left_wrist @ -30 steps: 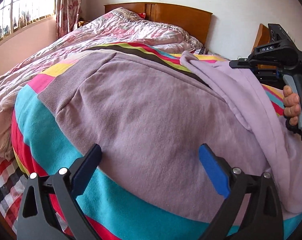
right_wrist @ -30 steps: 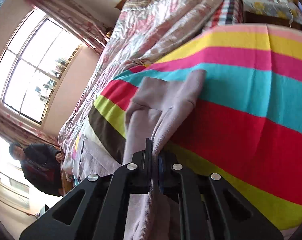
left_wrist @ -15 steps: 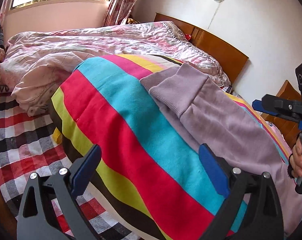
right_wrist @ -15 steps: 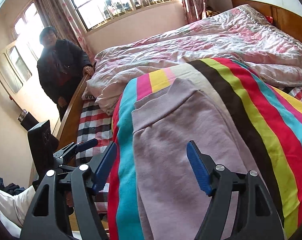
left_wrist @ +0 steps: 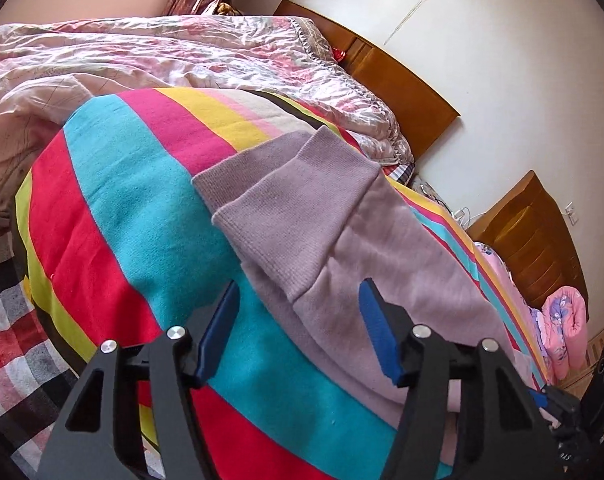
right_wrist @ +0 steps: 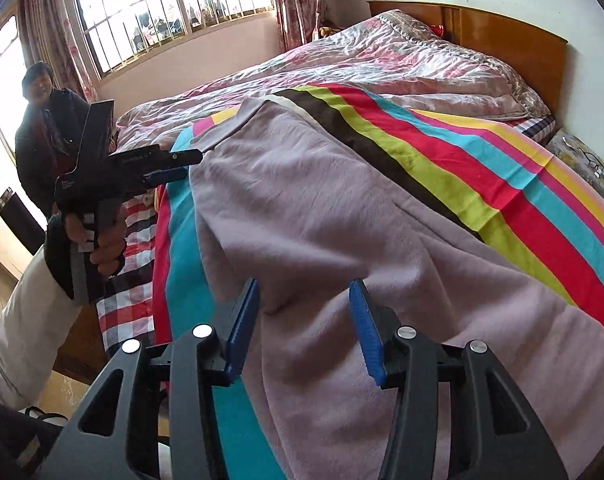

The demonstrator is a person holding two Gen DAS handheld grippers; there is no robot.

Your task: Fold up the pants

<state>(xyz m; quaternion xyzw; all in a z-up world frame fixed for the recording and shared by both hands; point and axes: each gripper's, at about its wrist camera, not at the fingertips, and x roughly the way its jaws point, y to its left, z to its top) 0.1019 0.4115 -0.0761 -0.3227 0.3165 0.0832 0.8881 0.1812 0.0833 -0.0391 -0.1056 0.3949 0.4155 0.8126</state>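
Left gripper [left_wrist: 298, 332] jaws part open and closing, blue pads over the ribbed cuff end of the lilac pants [left_wrist: 342, 248], cloth between them but not pinched. Right gripper [right_wrist: 304, 330] jaws also part open and closing, straddling a raised fold of the pants, pads not pressing. Pants lie doubled on the striped blanket [left_wrist: 142, 208] on the bed; pink quilt [right_wrist: 382, 60] behind. Left hand [right_wrist: 102, 240] grips its handle. A person [right_wrist: 42, 140] stands by the window.
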